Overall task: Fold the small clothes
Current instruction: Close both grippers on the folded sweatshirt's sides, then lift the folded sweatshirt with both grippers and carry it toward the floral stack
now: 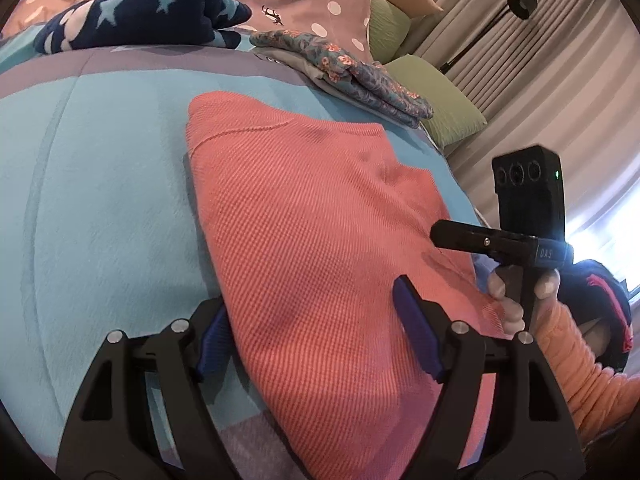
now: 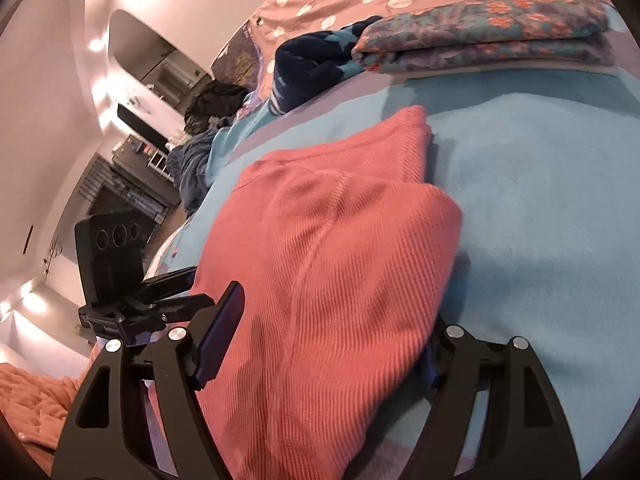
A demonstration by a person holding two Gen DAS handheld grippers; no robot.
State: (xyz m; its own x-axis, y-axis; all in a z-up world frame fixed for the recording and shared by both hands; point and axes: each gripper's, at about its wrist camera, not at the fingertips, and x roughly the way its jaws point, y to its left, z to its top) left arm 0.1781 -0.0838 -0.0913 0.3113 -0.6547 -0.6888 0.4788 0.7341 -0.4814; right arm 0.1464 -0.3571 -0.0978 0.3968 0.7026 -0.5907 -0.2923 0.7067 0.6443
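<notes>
A coral waffle-knit garment (image 1: 320, 208) lies folded on the light-blue blanket (image 1: 100, 200). My left gripper (image 1: 312, 308) stands open low over its near end. One blue pad (image 1: 214, 340) sits at the cloth's left edge and the other rests on top of the fabric. In the right wrist view the same garment (image 2: 340, 240) bulges up between the open jaws of my right gripper (image 2: 336, 320). Its left pad (image 2: 222, 336) is beside the cloth, and its right pad is mostly hidden behind the fold. The two grippers face each other across the garment.
A folded floral cloth (image 1: 360, 76) and a navy star-patterned blanket (image 1: 140, 8) lie at the far side of the bed. Green pillows (image 1: 444, 104), a floor lamp (image 1: 520, 4) and curtains are to the right. A hand in an orange sleeve (image 1: 580, 368) holds the right gripper.
</notes>
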